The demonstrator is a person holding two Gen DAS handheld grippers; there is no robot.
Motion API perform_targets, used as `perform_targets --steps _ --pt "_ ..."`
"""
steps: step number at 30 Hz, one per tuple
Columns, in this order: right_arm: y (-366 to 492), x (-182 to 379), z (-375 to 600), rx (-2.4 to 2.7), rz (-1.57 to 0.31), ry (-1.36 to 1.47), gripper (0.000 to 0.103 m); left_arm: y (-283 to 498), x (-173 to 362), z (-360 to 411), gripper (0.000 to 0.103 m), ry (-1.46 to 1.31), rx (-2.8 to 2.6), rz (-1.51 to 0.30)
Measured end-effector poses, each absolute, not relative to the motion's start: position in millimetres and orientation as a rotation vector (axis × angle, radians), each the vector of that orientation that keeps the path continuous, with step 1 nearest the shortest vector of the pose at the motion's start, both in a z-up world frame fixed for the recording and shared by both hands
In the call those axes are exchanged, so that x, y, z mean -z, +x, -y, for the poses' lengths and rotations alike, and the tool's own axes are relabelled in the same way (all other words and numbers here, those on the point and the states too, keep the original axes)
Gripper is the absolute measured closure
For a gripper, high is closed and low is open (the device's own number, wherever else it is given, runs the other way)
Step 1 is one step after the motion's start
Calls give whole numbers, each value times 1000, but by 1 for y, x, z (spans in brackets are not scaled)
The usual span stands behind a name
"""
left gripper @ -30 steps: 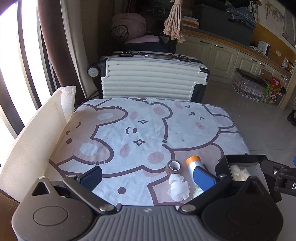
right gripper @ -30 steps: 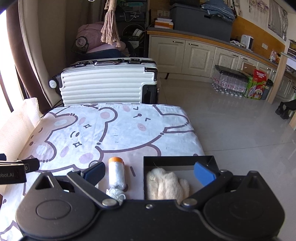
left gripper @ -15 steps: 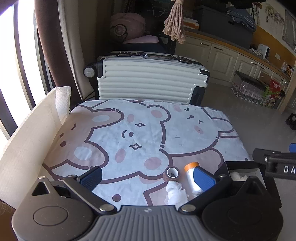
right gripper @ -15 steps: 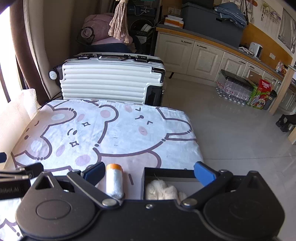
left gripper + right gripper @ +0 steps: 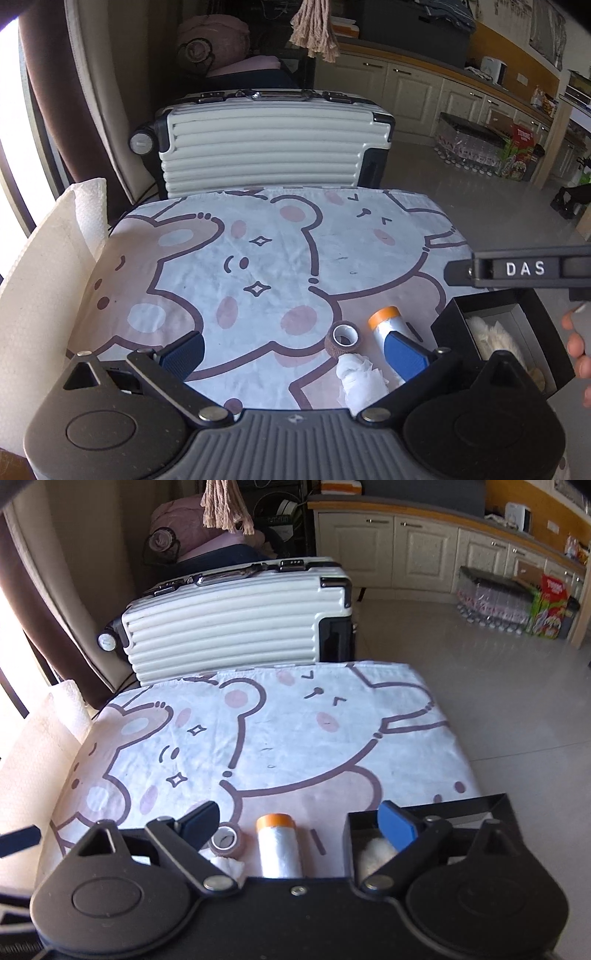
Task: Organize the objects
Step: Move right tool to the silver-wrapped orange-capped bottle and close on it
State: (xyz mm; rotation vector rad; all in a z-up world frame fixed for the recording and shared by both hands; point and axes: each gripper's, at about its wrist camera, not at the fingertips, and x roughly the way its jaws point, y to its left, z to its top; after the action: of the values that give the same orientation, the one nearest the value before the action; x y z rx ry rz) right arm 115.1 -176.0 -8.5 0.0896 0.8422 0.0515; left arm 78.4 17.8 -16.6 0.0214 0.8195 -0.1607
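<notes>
Two grippers are hovering low over the near edge of the counter (image 5: 266,229), which is wearing a bear-print cloth. The left gripper (image 5: 295,349) is holding its jaws wide apart, gripping nothing. The right gripper (image 5: 299,821) is likewise keeping its jaws apart and empty. Four task items are lying near that edge: a brown tape roll (image 5: 343,338), touching a crumpled white tissue (image 5: 360,378); an orange-capped plastic roll (image 5: 386,326) just beside them; and a black box (image 5: 532,325) to the right, containing a white fluffy object (image 5: 495,336). A white suitcase (image 5: 266,147) is standing beyond the counter.
</notes>
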Motion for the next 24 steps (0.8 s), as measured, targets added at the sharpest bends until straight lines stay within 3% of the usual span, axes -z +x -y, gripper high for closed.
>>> perform_targets --steps 7,13,24 --pt "142 35 169 -84 -937 145 29 86 30 -16 18 10 269 -875" --pt "161 61 154 -138 -1029 93 44 93 43 -10 21 -40 332 -952" --pt "183 110 133 -181 -1204 -95 53 105 67 0 26 -34 378 -1084"
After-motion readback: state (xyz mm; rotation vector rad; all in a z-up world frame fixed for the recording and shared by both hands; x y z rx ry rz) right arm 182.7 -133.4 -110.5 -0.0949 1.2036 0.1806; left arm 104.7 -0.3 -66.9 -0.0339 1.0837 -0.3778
